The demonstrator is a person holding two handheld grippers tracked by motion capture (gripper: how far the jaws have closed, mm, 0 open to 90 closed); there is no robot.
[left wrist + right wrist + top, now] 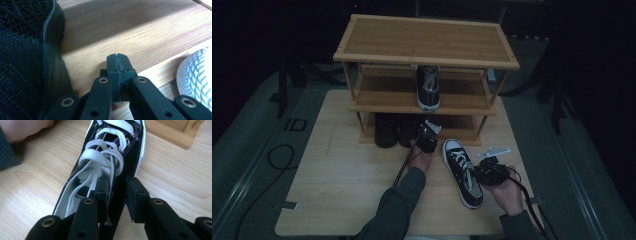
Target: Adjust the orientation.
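The right tongs (117, 195) straddled the side wall of the black canvas sneaker (462, 172) near its opening, one jaw inside and one outside, apparently to lift it. The left tongs (117, 61) were shut and empty, resting beyond the sneaker's toe at the bamboo shoe rack (427, 37), beside dark shoes (394, 129), on the counter (342, 190).

Bamboo 3-tier shoe rack (427, 41) stands at far end of light wood table (342, 190). Top shelf bare. Mid shelf: one black & white sneaker (429, 87), toe facing front edge. Bottom shelf: pair of dark shoes (392, 131) side by side, left of centre. Black cable (277, 155) loops on grey floor (247, 150) left of table. Background dark.
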